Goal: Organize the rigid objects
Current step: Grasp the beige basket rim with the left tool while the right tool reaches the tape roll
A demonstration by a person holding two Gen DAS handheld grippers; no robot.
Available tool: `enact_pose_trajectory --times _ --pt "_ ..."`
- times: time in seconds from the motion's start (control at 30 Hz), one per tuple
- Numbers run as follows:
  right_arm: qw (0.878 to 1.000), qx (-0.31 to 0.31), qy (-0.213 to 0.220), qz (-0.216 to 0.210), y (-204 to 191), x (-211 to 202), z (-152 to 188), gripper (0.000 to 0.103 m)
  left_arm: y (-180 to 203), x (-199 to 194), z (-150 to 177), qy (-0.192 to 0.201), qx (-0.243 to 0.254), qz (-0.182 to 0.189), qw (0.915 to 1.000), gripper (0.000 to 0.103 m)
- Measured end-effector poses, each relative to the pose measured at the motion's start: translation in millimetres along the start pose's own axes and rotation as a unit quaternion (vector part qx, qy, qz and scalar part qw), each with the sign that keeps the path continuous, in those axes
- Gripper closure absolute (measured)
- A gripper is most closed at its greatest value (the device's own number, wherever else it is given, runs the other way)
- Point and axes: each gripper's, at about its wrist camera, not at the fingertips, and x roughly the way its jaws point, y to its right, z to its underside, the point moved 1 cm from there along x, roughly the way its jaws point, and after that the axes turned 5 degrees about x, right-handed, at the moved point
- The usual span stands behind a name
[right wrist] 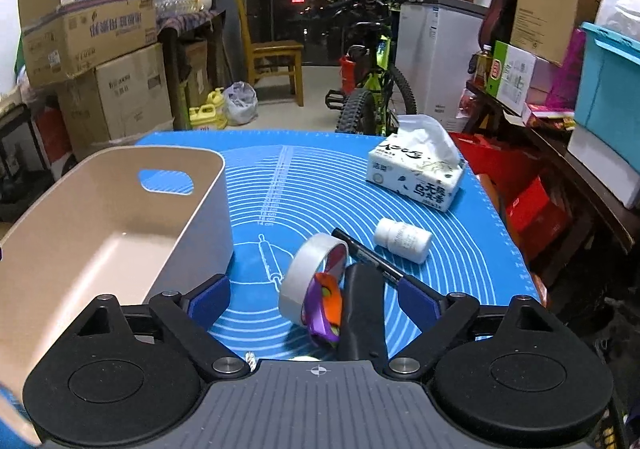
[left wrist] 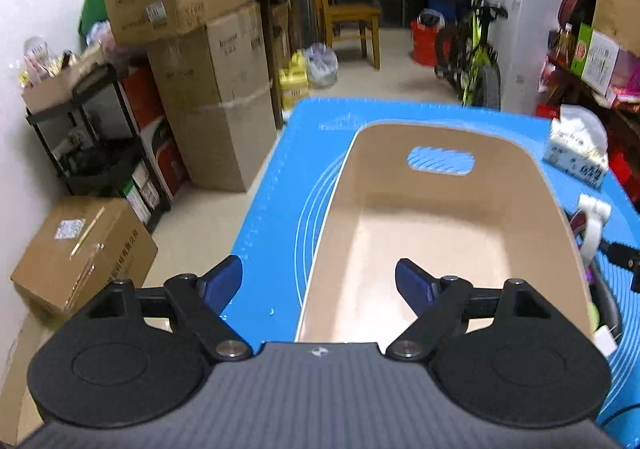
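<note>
1. Hidden or cut off: in the right wrist view the camera body hides the near ends of the black-handled tool [right wrist: 362, 309] and of the purple and orange toy piece [right wrist: 326, 309] leaning inside the roll of silver-grey tape [right wrist: 308, 273]. What the toy piece is cannot be made out. In the left wrist view the same cluster is cropped at the right edge of the blue silicone mat [left wrist: 280, 189] and blurred.
2. Writing: the white tissue pack [right wrist: 416, 173] near the mat's far right corner carries black Chinese characters, too small to read surely. The mat's centre line shows centimetre marks, of which "14 cm" and "16 cm" are legible. The label on the white plastic pill bottle [right wrist: 402, 240] is unreadable.
3. Container: the beige plastic bin with a cut-out handle [left wrist: 440, 209] stands on the mat's left half; its floor is bare in both views.
4. Task things: tape roll, toy piece, tool, a black marker pen [right wrist: 372, 255] and the bottle lie together near the mat's near right edge, to the right of the bin.
5. Left gripper [left wrist: 319, 283]: jaws wide, holding nothing, straddling the bin's near left wall.
6. Right gripper [right wrist: 314, 303]: jaws wide, holding nothing, with the tape roll and tool handle lying between the blue pads [right wrist: 416, 303] without contact.
</note>
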Motion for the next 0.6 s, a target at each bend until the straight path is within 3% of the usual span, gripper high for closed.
enact_pose_trajectory --times 0.37,0.53,0.6 --pt "0.999 -0.021 -0.016 0.04 -12 58 -2 0.02 -10 41 3 -0.06 0.003 0.039 0.9974 0.048" --pt "0.998 -0.016 -0.017 0.055 -13 76 -5 0.027 -13 49 4 -0.077 -0.001 0.062 0.9951 0.078" --pt "0.998 -0.023 -0.021 0.058 -16 81 -3 0.032 -13 51 5 -0.081 0.003 0.059 0.9949 0.079"
